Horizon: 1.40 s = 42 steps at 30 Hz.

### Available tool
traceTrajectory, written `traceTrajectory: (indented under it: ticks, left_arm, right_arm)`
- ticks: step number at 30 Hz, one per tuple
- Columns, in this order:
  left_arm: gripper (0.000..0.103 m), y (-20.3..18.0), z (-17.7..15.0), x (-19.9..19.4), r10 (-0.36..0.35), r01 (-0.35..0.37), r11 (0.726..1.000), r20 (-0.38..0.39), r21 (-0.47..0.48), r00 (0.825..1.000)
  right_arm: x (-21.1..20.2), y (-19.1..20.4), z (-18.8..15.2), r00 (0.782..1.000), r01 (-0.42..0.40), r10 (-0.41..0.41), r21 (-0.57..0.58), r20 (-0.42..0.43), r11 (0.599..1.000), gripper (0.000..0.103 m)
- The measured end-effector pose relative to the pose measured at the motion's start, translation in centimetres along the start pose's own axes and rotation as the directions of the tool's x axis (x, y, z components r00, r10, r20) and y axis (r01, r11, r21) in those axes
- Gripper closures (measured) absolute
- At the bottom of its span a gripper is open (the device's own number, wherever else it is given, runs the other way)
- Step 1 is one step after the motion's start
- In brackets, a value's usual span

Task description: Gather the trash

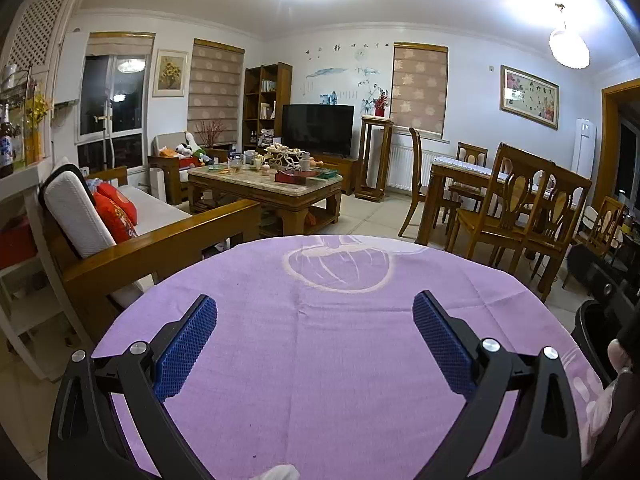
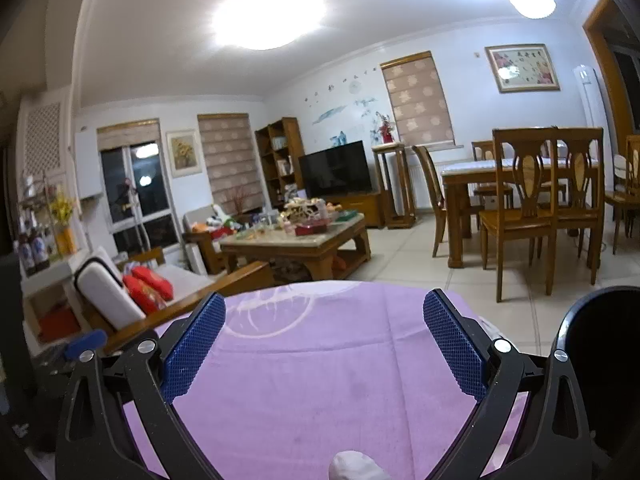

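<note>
Left gripper (image 1: 315, 312) is held level over the table (image 1: 340, 360), pointing forward into the living room, jaws spread wide with nothing between them. Its blue pads (image 1: 186, 346) angle outward, both above the purple cloth and not touching it. Right gripper (image 2: 324, 312) has the same pose: level, aimed at the room, jaws spread wide and holding nothing, its blue pads (image 2: 454, 344) over the cloth near the table's far edge.

Trash: a small white crumpled piece (image 1: 280, 472) lies on the cloth at the bottom edge of the left wrist view, close under the gripper and mostly cut off. A similar white lump (image 2: 352, 466) sits at the bottom edge of the right wrist view, also cropped; cannot tell if it is the same piece. A black bin (image 2: 600, 352) stands just beside the table on the right, with only its rim and part of its wall visible. In the left wrist view its rim (image 1: 588, 332) shows at the right border, with a pale blurred shape next to it that cannot be identified.

Behind the table are a wooden sofa (image 1: 160, 236) with red cushions, a cluttered coffee table (image 1: 264, 188), a TV (image 1: 318, 128) and dining chairs (image 1: 520, 208).
</note>
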<state>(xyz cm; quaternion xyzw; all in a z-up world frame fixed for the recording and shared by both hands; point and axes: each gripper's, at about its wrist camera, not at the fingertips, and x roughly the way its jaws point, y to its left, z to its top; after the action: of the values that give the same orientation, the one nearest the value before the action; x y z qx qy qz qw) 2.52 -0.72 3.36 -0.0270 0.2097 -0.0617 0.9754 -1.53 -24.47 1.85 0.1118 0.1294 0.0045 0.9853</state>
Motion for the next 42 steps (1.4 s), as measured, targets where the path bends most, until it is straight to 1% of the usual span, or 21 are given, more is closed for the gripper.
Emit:
traceTrajectory:
  ticks: [4, 11, 19, 42]
  left_arm:
    - [0.005, 0.3, -0.1, 0.1, 0.007, -0.007, 1.0, 0.0, -0.005, 1.0]
    - [0.005, 0.4, -0.5, 0.4, 0.024, -0.024, 1.0, -0.016, -0.018, 1.0]
    - [0.005, 0.5, -0.5, 0.1, 0.044, -0.044, 0.999, -0.008, -0.006, 0.999]
    - [0.005, 0.7, -0.5, 0.1, 0.043, -0.043, 0.999, -0.004, -0.006, 0.999]
  right_arm:
    - [-0.1, 0.0, -0.1, 1.0, -0.009, 0.009, -0.003, 0.0, 1.0, 0.005]
    - [-0.9, 1.2, -0.3, 0.999, -0.019, 0.021, -0.073, 0.026, 0.997, 0.005]
    - [-1.0, 0.7, -0.2, 1.0, -0.021, 0.022, -0.043, 0.023, 0.999, 0.005]
    - [-1.2, 0.5, -0.2, 1.0, -0.022, 0.023, -0.042, 0.015, 0.999, 0.005]
